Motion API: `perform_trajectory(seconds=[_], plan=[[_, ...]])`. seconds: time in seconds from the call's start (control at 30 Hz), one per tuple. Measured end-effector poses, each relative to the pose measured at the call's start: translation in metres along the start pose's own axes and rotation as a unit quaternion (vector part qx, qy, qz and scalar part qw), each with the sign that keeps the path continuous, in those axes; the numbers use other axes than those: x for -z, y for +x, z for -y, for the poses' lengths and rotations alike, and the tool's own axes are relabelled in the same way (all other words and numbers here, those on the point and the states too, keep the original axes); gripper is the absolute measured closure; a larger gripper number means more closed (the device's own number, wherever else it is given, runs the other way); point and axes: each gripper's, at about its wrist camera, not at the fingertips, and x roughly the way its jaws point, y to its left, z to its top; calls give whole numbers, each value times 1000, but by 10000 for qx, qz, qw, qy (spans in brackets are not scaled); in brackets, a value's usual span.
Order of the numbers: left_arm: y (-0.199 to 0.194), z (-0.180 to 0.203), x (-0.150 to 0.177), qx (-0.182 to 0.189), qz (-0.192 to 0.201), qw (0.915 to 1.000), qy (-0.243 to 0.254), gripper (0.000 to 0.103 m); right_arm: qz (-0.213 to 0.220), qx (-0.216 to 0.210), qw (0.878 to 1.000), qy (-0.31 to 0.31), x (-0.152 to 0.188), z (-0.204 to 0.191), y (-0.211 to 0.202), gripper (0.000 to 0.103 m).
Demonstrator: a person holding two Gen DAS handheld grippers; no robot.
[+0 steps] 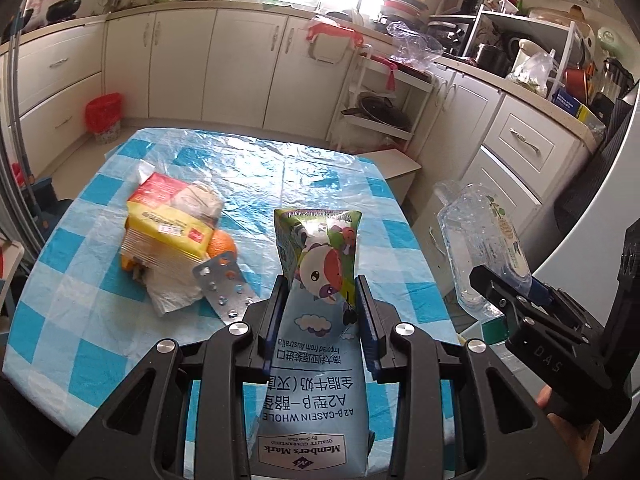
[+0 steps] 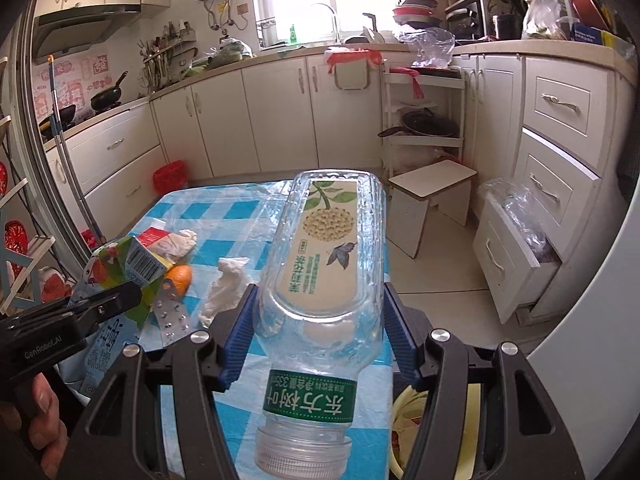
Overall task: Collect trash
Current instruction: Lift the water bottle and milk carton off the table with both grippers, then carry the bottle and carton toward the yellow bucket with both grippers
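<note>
In the left wrist view, the left gripper (image 1: pixel 322 292) is clenched on a milk carton (image 1: pixel 316 320), its blue pads pressing the carton's two sides. The carton is flattened, printed with a cartoon cow, and points away toward 12 o'clock above the bench (image 1: pixel 80 320), which wears a blue-and-white checked plastic cover. At about 10 o'clock from the carton lies a heap of rubbish: a yellow and red packet (image 1: pixel 170 216), an orange peel (image 1: pixel 222 246), crumpled clear wrapping, and a silver pill blister (image 1: pixel 224 288) just beside the left finger. At 3 o'clock the right gripper (image 1: pixel 500 292) holds a clear plastic bottle (image 1: pixel 480 248) off the bench's edge. A red-lined bin (image 1: pixel 104 118) stands on the floor at 11 o'clock.

In the right wrist view, the right gripper (image 2: pixel 318 324) grasps the bottle (image 2: pixel 320 280) across its body, mouth toward the camera, uncapped, base pointing to 12 o'clock. At 9 o'clock the left gripper (image 2: pixel 120 300) carries the carton (image 2: pixel 120 268). Between them on the bench (image 2: pixel 200 212) lie the blister (image 2: pixel 172 316), the peel (image 2: pixel 180 278) and a crumpled white tissue (image 2: pixel 224 288). A small stool (image 2: pixel 432 188) stands at 1 o'clock.
</note>
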Motion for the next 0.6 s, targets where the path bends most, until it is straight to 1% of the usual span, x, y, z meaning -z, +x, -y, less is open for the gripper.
perform_trajectory(seconds=[0.23, 0.4, 0.53, 0.6], plan=[[14, 42, 6, 270, -152, 9992, 248, 72, -134, 384, 9988, 269, 9, 31, -5, 44], [19, 64, 9, 419, -222, 9982, 375, 72, -238, 664, 9968, 365, 16, 49, -8, 44], [23, 79, 9, 508, -265, 9973, 456, 72, -356, 822, 9948, 475, 21, 61, -8, 47], [26, 87, 10, 547, -297, 9968, 501, 72, -416, 887, 9938, 523, 23, 67, -9, 47]])
